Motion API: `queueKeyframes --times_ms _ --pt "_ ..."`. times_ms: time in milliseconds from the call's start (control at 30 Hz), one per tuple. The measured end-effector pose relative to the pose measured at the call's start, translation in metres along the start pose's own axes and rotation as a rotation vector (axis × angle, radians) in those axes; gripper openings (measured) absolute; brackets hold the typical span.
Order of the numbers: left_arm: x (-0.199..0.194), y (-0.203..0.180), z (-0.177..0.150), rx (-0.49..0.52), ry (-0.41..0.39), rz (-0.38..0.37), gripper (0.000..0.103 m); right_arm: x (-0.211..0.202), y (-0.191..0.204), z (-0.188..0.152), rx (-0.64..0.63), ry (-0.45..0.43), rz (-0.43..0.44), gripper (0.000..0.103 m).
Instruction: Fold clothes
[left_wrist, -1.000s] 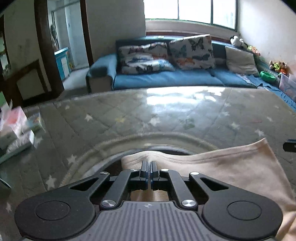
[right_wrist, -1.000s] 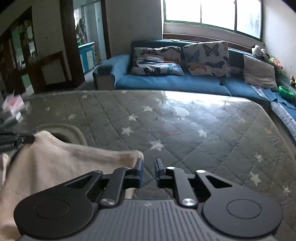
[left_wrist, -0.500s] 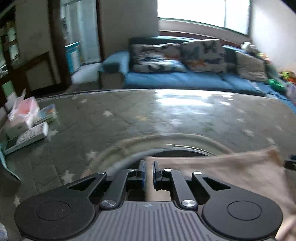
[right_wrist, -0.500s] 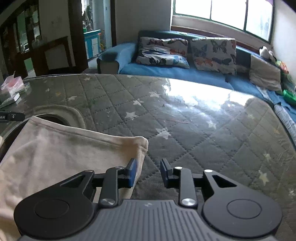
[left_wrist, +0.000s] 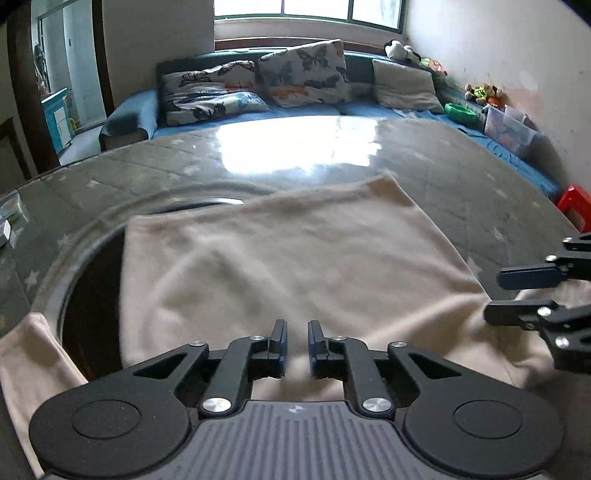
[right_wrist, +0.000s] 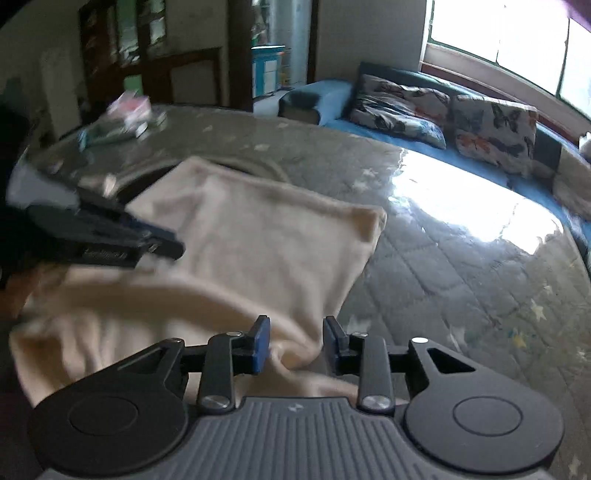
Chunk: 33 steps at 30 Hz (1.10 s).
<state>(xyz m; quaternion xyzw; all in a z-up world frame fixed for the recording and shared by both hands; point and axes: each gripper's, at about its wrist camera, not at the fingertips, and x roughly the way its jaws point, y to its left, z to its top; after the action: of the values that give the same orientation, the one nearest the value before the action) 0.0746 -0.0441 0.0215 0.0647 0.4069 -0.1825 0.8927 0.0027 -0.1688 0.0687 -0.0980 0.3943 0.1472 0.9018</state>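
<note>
Desk (left_wrist: 461, 166): a wide glossy top over a quilted, star-print cover, with glare from the window across its far half; a round dark opening shows near its left side.
Sofa (left_wrist: 258, 114): blue, beyond the desk, with butterfly cushions.
Garment (left_wrist: 295, 251): cream cloth lying on the desk, partly over the round opening; one folded panel lies flat with a far corner pointing at the sofa, while the near part is bunched and rumpled (in the right wrist view a ridge of it rises between the fingers).
Left gripper (left_wrist: 294, 345): jaws parted, holding nothing, low over the near edge of the garment.
Right gripper (right_wrist: 295, 345): jaws spread wide with a fold of cloth standing in the gap, not pinched.
Clutter (right_wrist: 125, 118): packets and boxes at the far left of the desk, well apart from the garment.
Risk: if the right jaws close on that loose ridge they may catch several layers, dragging the flat panel askew; the slick top would let the whole garment slide, and slack cloth may sag into the opening.
</note>
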Motion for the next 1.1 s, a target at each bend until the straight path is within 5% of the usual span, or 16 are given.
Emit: queueKeyframes --times_ms 167,433,667,900,933,1000,1100 --pt "-0.015 -0.006 -0.013 0.010 -0.027 0.010 0.013 -0.036 -0.014 -0.032 0.076 -0.028 -0.051 0.033" --pt "-0.021 0.006 -0.019 -0.072 -0.029 0.028 0.014 -0.065 -0.095 -0.096 0.348 0.017 -0.279 0.034" --pt "-0.017 0.013 -0.019 -0.078 -0.013 0.085 0.021 -0.083 -0.117 -0.124 0.489 -0.057 -0.358 0.035" --pt "-0.017 0.015 -0.020 -0.077 -0.019 0.101 0.026 -0.082 -0.130 -0.140 0.569 -0.060 -0.313 0.037" --pt "-0.017 0.015 -0.020 -0.073 -0.023 0.109 0.026 -0.081 -0.130 -0.141 0.567 -0.067 -0.315 0.034" --pt "-0.017 0.015 -0.021 -0.067 -0.023 0.119 0.026 -0.081 -0.128 -0.140 0.572 -0.079 -0.319 0.014" --pt "-0.017 0.018 -0.023 -0.073 -0.021 0.122 0.026 -0.083 -0.120 -0.134 0.536 -0.094 -0.340 0.008"
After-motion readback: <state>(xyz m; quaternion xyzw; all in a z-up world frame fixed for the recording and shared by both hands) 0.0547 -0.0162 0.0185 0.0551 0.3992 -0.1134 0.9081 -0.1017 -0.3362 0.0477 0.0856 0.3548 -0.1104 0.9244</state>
